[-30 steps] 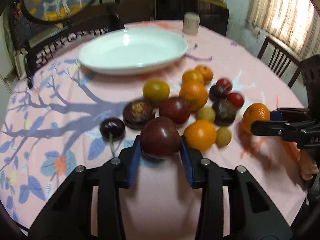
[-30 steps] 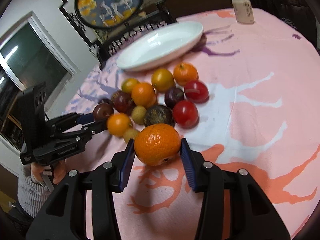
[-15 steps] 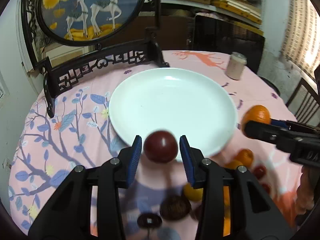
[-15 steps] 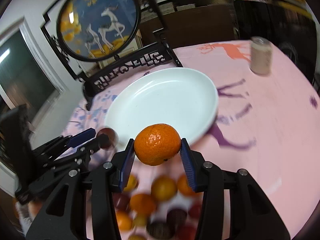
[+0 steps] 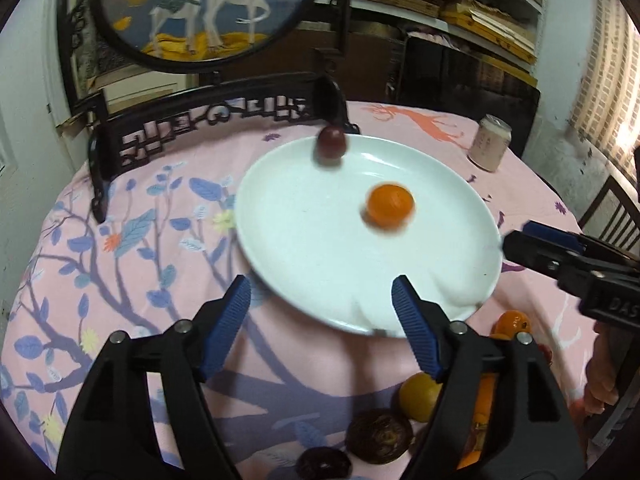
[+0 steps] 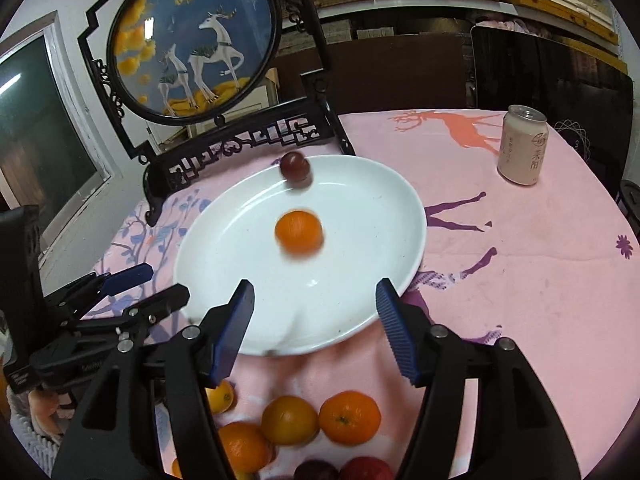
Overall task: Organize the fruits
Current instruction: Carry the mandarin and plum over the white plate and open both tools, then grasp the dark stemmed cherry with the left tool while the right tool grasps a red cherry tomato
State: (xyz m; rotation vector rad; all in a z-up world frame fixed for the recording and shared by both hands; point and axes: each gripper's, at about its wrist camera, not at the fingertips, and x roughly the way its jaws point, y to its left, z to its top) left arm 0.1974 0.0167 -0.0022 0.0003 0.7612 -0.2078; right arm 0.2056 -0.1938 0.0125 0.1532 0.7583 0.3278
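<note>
A white oval plate (image 5: pixel 312 272) (image 6: pixel 380 220) lies on the pink tablecloth. A dark red plum (image 5: pixel 331 145) (image 6: pixel 295 168) sits at its far rim. An orange mandarin (image 5: pixel 390 203) (image 6: pixel 299 231), blurred, is near the plate's middle. My left gripper (image 5: pixel 322 322) is open and empty over the plate's near edge. My right gripper (image 6: pixel 314 320) is open and empty over the plate's near edge; it also shows in the left wrist view (image 5: pixel 532 240). Several loose fruits (image 6: pixel 320 420) (image 5: pixel 420 396) lie on the cloth in front of the plate.
A pale drink can (image 6: pixel 522 144) (image 5: pixel 490 144) stands at the table's far right. A black carved stand with a round deer picture (image 6: pixel 192 36) (image 5: pixel 200 8) stands behind the plate. Dark chairs surround the table.
Both grippers have opened and let go: the plum and the mandarin have dropped onto the plate. The plum now lies at the far rim, the mandarin near the middle, still blurred.
</note>
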